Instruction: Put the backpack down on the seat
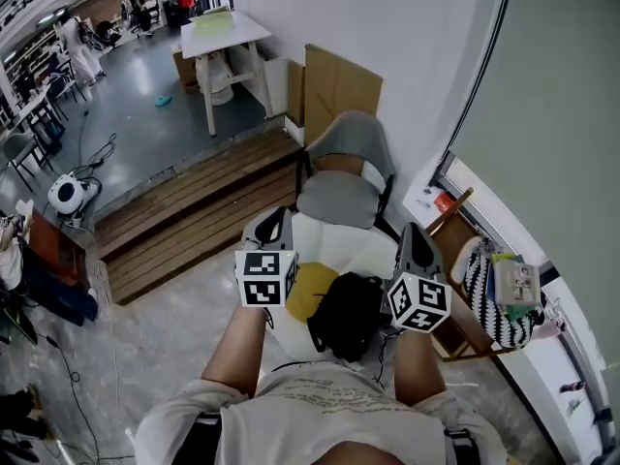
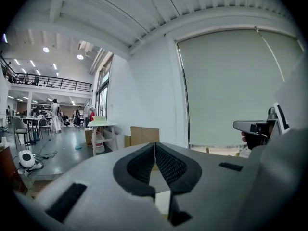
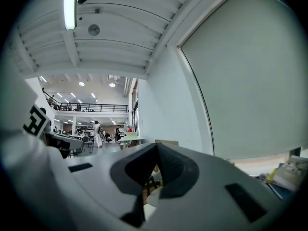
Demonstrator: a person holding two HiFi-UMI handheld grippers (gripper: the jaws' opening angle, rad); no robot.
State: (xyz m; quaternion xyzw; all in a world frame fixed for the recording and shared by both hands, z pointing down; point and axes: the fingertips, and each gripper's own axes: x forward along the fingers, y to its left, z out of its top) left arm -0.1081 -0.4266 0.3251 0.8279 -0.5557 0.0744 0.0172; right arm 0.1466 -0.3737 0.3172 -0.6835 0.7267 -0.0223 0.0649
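Note:
A white backpack (image 1: 334, 250) with a yellow patch and a black part lies low in front of me, just before a grey chair (image 1: 339, 197). I cannot tell what it rests on. My left gripper (image 1: 274, 227) is raised over its left side and my right gripper (image 1: 417, 242) over its right side. Both point away from me. In the left gripper view the left gripper (image 2: 154, 146) is shut, pads meeting, with nothing between them. The right gripper (image 3: 157, 146) in its own view is shut too and holds nothing. The right gripper's side (image 2: 257, 127) shows in the left gripper view.
A wooden step platform (image 1: 194, 211) runs to the left of the chair. Behind it stand a cardboard sheet (image 1: 334, 85) and a white table (image 1: 223, 35). A wooden chair with a striped bag (image 1: 489, 298) stands at the right by the window. Cables and a white device (image 1: 68, 194) lie at the left.

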